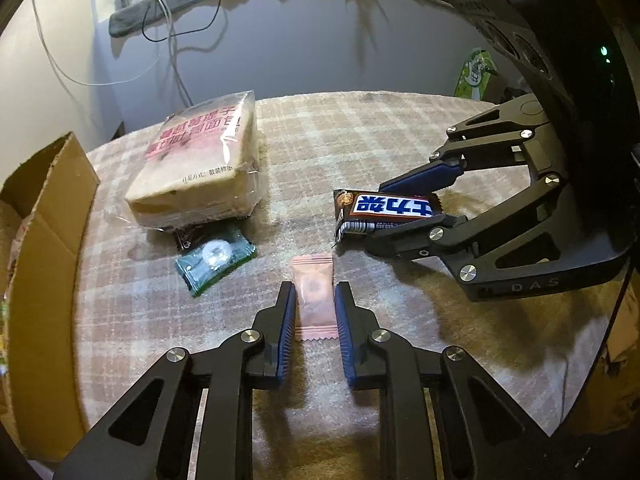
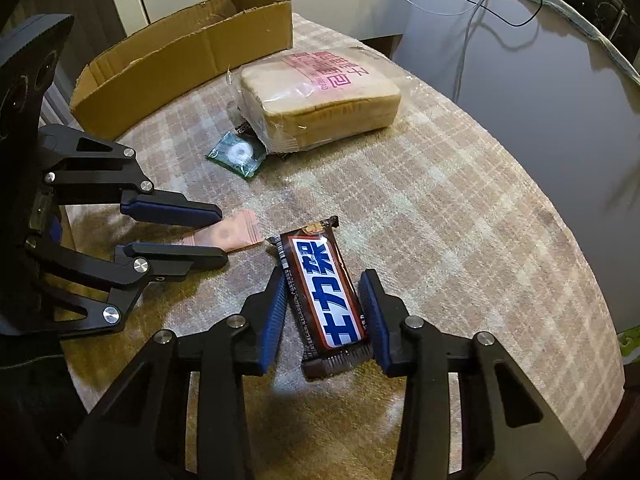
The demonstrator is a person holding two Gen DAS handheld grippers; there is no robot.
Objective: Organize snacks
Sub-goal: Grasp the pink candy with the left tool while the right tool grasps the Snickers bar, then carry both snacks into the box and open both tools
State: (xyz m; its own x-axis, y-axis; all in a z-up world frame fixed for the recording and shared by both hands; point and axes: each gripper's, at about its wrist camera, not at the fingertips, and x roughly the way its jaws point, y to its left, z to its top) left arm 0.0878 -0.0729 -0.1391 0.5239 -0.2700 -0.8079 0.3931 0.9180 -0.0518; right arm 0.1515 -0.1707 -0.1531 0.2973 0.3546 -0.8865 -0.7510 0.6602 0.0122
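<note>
Resting on the plaid-cloth table: brown cardboard box at its edge, clear-wrapped sliced bread loaf, green-wrapped ring candy touching the loaf. Right gripper clenched on brown chocolate bar with blue-white label. Left gripper clenched on small pink candy sachet, both lying on the cloth.

two candies, one chocolate bar, one bread pack
</note>
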